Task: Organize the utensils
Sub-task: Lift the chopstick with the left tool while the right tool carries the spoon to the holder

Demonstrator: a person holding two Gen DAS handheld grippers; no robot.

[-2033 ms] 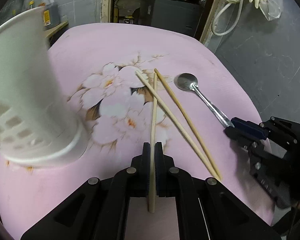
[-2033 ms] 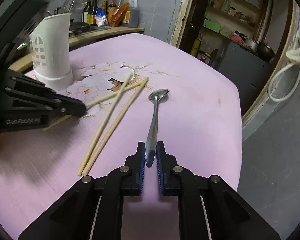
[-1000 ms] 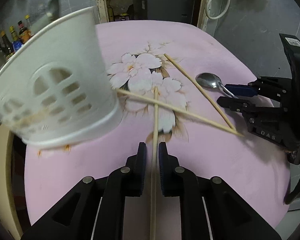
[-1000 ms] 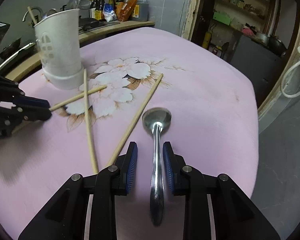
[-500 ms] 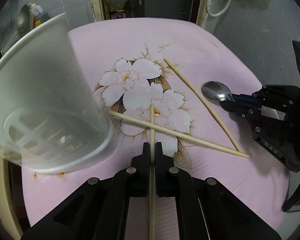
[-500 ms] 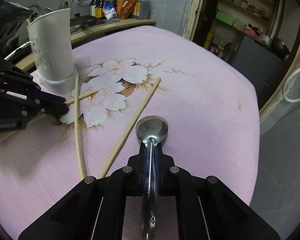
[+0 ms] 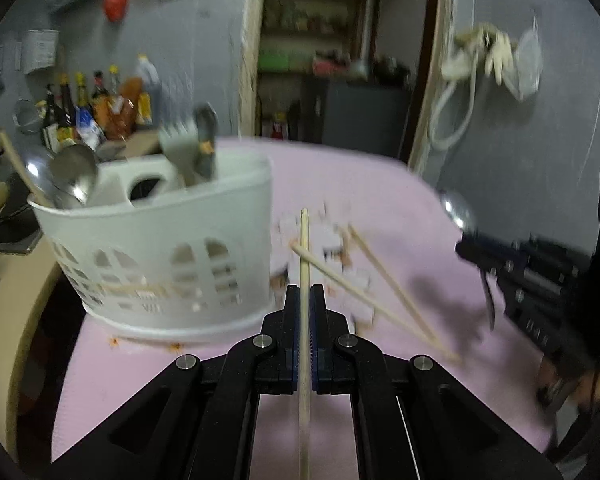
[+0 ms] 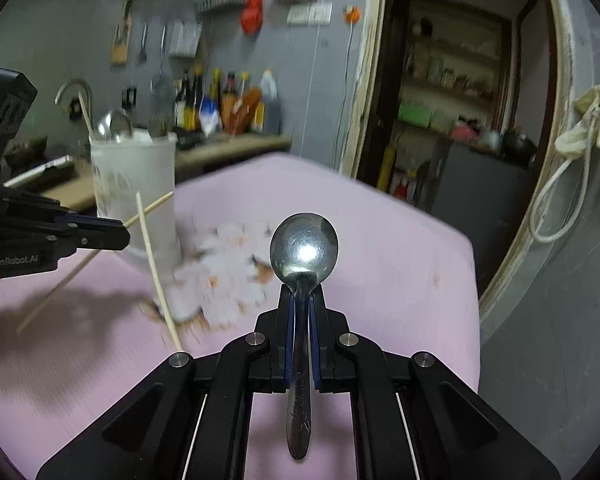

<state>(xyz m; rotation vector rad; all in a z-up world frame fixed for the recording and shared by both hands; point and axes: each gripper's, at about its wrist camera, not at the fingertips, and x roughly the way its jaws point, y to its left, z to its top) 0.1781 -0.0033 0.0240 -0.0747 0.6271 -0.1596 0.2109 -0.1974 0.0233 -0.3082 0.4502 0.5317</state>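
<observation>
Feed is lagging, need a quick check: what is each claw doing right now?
Left claw: shut on a chopstick.
Right claw: shut on the spoon handle.

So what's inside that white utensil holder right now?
Sticking out of the white utensil holder are a metal spoon, a grey fork and a wooden chopstick. Their lower ends, and anything shorter, are hidden by its wall.
</observation>
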